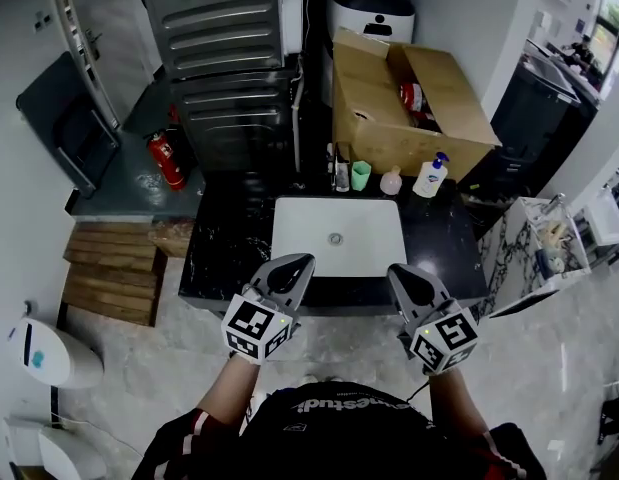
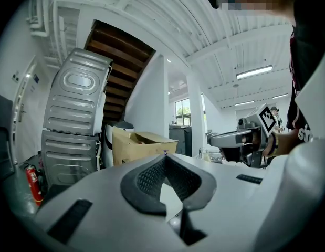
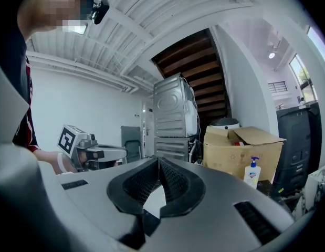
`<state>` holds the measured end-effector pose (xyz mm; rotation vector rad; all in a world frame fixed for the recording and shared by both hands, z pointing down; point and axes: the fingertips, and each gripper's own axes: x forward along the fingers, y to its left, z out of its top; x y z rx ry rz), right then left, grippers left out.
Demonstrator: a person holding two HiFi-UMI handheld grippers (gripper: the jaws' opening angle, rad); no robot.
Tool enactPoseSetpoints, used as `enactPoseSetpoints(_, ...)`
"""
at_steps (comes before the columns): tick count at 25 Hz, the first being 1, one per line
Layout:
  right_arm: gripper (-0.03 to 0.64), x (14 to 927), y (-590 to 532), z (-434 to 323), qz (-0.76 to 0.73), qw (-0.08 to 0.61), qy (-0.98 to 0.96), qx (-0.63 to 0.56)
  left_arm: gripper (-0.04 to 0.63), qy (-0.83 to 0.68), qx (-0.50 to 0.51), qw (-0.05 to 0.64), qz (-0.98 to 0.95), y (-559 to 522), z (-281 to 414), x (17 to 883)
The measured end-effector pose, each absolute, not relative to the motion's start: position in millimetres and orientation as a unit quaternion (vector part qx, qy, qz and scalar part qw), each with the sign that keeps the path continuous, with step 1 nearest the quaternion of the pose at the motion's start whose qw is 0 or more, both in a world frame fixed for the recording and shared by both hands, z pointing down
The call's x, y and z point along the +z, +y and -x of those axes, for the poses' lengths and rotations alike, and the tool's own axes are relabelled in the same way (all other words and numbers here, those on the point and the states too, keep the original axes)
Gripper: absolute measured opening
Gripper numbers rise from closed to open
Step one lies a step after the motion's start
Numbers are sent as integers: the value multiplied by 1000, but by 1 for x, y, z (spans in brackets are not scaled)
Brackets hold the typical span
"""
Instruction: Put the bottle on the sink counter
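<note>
The bottle (image 1: 430, 177), a white pump one with a blue top, stands upright on the dark counter (image 1: 444, 238). It is ahead of the right gripper (image 1: 401, 272) and a little to that gripper's right, well apart from it, by the far right corner of the sink (image 1: 309, 238). Just left of the bottle stand a pink bottle (image 1: 391, 181) and a green cup (image 1: 360, 175), and an open box (image 1: 374, 118) sits just behind them. The right gripper has its jaws pressed together with nothing between them. The left gripper (image 1: 299, 263), beside it, is closed and empty too. Both point forward, their tips over the near edge of the sink.
</note>
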<state>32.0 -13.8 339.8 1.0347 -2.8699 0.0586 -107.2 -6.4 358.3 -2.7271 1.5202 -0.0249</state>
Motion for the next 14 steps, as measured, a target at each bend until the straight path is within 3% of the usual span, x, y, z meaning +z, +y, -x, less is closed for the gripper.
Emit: enactPoseSetpoints(14,44,337,-22,-46,-333,42,-942,19,14,503,-23,25,864,-14,101,352)
